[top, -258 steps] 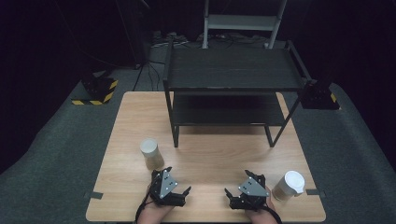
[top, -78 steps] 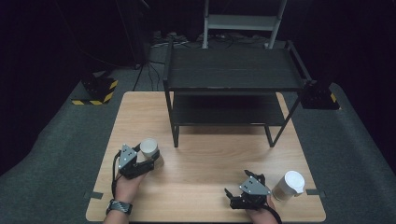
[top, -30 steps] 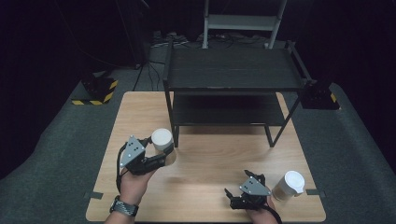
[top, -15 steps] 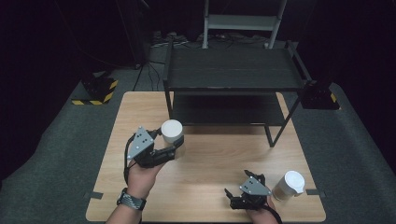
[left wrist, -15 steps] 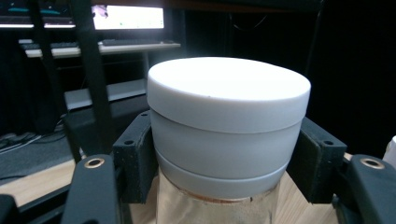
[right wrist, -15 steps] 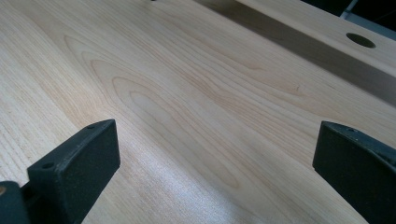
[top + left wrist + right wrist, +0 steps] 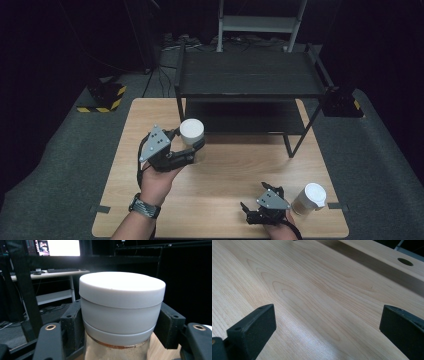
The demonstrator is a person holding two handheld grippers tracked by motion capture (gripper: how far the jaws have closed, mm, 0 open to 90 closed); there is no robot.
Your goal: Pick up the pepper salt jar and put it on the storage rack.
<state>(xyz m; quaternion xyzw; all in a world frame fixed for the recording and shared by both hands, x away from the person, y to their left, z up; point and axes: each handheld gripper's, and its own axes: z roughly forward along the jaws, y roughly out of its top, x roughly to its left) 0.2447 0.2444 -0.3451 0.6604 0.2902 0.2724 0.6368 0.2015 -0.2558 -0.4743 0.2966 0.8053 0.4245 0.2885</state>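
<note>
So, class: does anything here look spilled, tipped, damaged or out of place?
Nothing stands out. The left tongs grip a lidded jar upright; the second jar stands upright on the table beside the open right tongs.

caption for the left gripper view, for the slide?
Left gripper clamps a white-lidded jar just below its lid.

The black two-tier shelf rack is blocking the table's far half, its left front leg standing just beside the held white-lidded jar. Open wood is lying between both grippers, while a second white-lidded jar is crowding the right gripper at the near right corner.
</note>
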